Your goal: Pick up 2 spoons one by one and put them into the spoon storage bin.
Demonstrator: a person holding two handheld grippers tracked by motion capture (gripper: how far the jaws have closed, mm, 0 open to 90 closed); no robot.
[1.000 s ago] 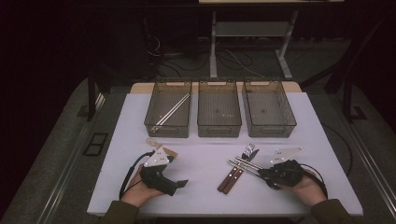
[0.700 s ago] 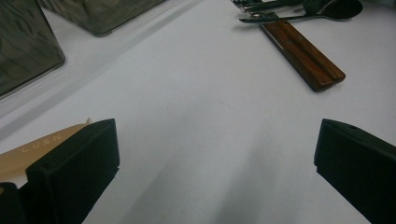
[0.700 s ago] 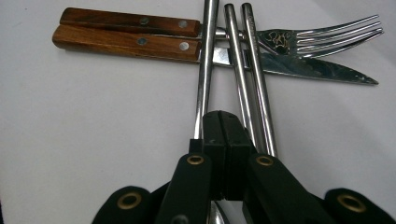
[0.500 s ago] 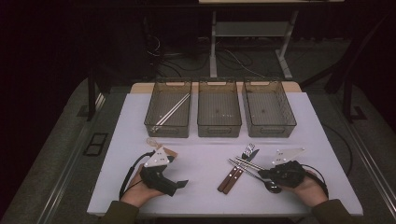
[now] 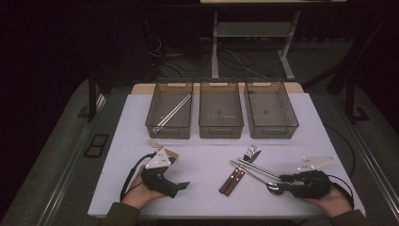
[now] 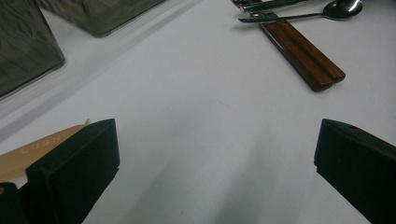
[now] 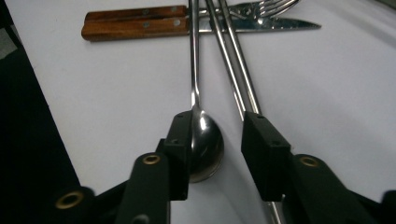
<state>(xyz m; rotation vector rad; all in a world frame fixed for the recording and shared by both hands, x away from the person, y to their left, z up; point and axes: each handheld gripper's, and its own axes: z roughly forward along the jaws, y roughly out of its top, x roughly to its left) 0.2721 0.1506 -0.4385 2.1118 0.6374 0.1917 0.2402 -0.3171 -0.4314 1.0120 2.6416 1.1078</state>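
Left gripper: jaws wide apart, empty, low over white table. Centre: two wooden-handled utensils lying side by side. Right gripper: jaws narrowly apart, straddling spoon bowl; one jaw touching bowl edge, spoon flat on table.

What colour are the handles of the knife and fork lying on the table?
The handles are reddish-brown wood with small metal rivets, clearest in the right gripper view.

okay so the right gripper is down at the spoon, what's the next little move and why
Probably close the right gripper on the spoon. Its bowl already sits between the open jaws, against one of them, still lying on the table, so a squeeze looks enough before lifting.
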